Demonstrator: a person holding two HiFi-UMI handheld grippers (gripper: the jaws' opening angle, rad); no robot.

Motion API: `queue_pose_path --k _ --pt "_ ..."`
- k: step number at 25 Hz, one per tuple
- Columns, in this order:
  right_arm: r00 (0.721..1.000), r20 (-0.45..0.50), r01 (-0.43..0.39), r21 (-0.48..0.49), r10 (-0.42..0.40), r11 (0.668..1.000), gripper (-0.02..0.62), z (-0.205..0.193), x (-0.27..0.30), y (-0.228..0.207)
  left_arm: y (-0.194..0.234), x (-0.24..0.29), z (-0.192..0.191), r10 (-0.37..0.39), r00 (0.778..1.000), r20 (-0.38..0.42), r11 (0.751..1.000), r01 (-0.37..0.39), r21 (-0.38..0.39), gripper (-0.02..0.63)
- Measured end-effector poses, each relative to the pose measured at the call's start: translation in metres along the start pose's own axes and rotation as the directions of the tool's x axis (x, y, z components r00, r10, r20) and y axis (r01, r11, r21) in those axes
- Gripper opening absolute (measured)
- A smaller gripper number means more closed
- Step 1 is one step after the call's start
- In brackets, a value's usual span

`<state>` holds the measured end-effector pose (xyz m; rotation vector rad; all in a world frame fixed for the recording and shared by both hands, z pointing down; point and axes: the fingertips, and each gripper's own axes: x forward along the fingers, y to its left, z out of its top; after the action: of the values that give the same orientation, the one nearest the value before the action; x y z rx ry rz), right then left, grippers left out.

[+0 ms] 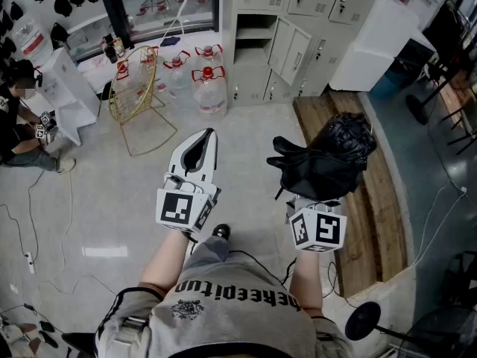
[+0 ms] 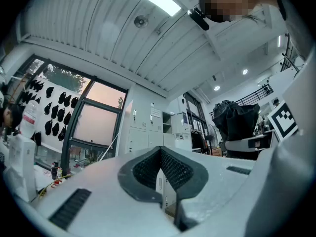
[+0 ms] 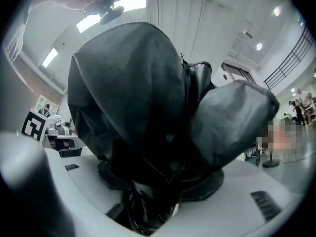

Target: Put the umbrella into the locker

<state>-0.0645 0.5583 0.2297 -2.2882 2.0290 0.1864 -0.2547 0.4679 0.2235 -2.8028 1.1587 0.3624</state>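
A bunched black umbrella (image 1: 326,162) sticks out forward from my right gripper (image 1: 311,198), which is shut on its lower end. In the right gripper view the umbrella (image 3: 148,107) fills most of the picture and its gathered fabric is pinched between the jaws of the right gripper (image 3: 158,194). My left gripper (image 1: 206,139) hangs beside it at the left, shut with nothing in it; its pads (image 2: 173,169) meet at the tips in the left gripper view. Grey lockers (image 1: 298,28) stand ahead, one with its door (image 1: 288,49) open. The lockers (image 2: 148,132) also show far off past the left jaws.
Water jugs (image 1: 203,80) and a gold wire stand (image 1: 138,88) sit left of the lockers. A wooden platform (image 1: 376,200) runs along the right, a white cabinet (image 1: 380,43) behind it. A person (image 1: 15,129) sits at the far left. Cables (image 1: 33,222) trail on the floor.
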Motion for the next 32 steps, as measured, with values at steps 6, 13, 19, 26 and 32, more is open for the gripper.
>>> queue_pose_path --k 6,13,19,26,32 --pt "1.0 0.014 0.0 0.006 0.0 1.0 0.247 0.008 -0.018 0.003 -0.01 -0.015 0.005 -0.005 1.0 0.001 1.0 0.005 0.007 0.003" --pt "1.0 0.021 -0.009 -0.001 0.009 1.0 0.247 0.012 -0.019 0.008 -0.009 -0.017 0.01 -0.004 1.0 0.013 1.0 0.004 0.0 0.003" --pt "1.0 0.011 0.002 -0.005 -0.001 1.0 0.247 0.006 -0.001 0.006 0.001 -0.002 0.004 -0.01 1.0 0.01 1.0 0.01 0.011 0.003" --pt "0.998 0.061 0.002 0.002 -0.002 1.0 0.247 0.01 0.038 0.019 0.035 0.029 0.003 -0.026 0.999 0.037 1.0 0.025 0.007 0.003" --pt "0.999 0.03 0.028 -0.015 -0.027 0.999 0.249 0.005 0.081 0.025 0.065 0.063 0.001 -0.052 0.997 0.053 0.999 0.052 0.006 0.003"
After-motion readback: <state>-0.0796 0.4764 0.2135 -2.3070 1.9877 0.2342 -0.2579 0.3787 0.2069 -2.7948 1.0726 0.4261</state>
